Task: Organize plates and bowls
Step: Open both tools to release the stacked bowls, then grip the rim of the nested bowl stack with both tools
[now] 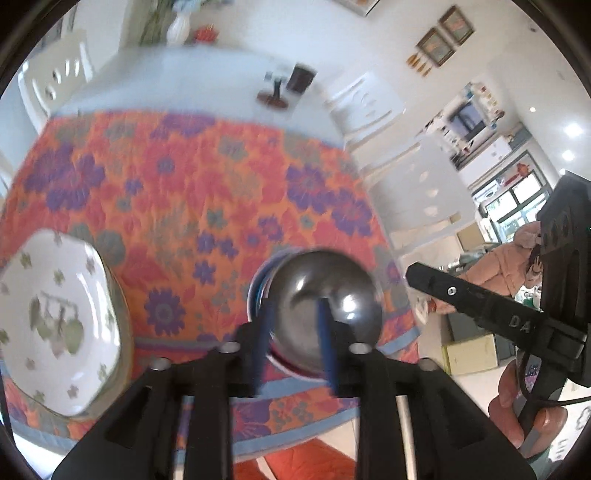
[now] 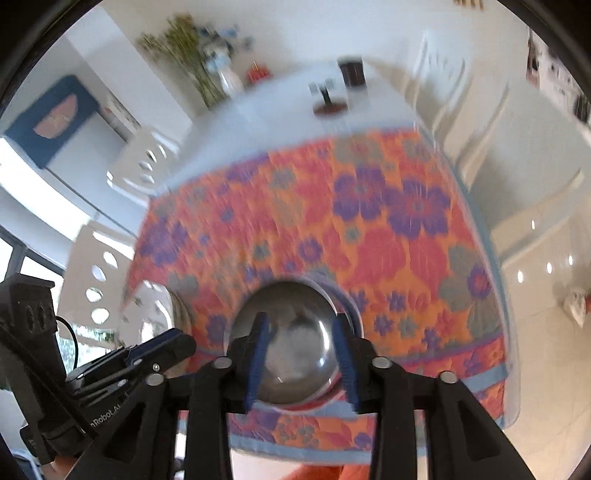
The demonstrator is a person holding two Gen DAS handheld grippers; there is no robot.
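A shiny steel bowl sits nested in a blue-and-white bowl near the front edge of the flowered tablecloth. My left gripper hovers over it, open, its blue pads apart and pressing on nothing. In the right wrist view the same steel bowl shows between the spread pads of my right gripper, also open and holding nothing. A white plate with green flowers lies to the left; part of this plate shows beside the left gripper. The right gripper comes in from the right.
White chairs stand around the table. At its far end are a small dark stand and a dark box; a white vase stands beyond. A person in a pink jacket is in the background. The table's front edge runs just below the bowls.
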